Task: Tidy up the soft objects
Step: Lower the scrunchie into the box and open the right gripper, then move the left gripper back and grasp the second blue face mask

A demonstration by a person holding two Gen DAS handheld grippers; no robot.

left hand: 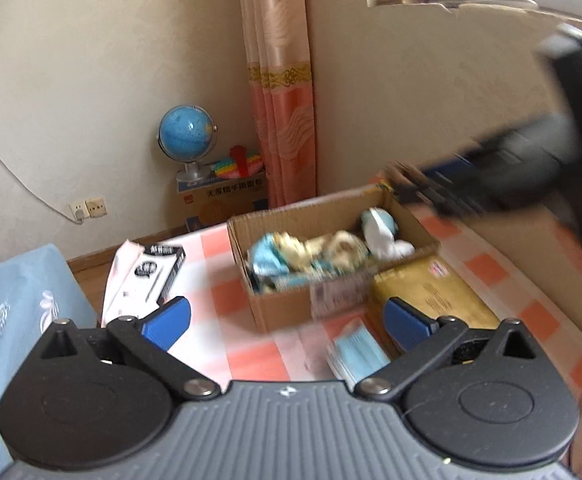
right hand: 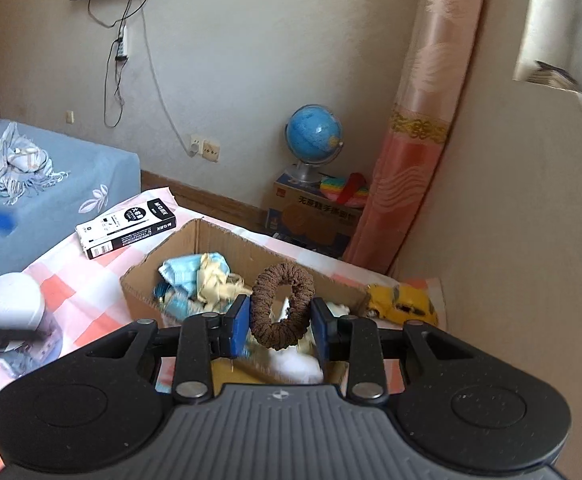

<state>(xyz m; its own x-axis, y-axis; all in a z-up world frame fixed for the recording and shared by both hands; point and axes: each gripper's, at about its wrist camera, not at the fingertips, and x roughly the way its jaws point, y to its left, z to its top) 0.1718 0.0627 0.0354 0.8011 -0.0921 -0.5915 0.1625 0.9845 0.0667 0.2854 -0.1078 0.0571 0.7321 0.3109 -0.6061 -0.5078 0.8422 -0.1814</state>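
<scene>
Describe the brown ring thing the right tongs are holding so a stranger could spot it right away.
Start at the open cardboard box on the pink checked tablecloth. Just above its near end, the right tongs pinch a brown scrunchie between blue pads. It is a dark, ribbed fabric ring with a hole through it, unlike the pale blue, cream and white soft items lying in the box.

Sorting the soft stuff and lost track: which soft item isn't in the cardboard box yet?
The brown scrunchie, a fuzzy ring clamped in the right gripper above the cardboard box. The blue and cream cloths already lie inside.
</scene>
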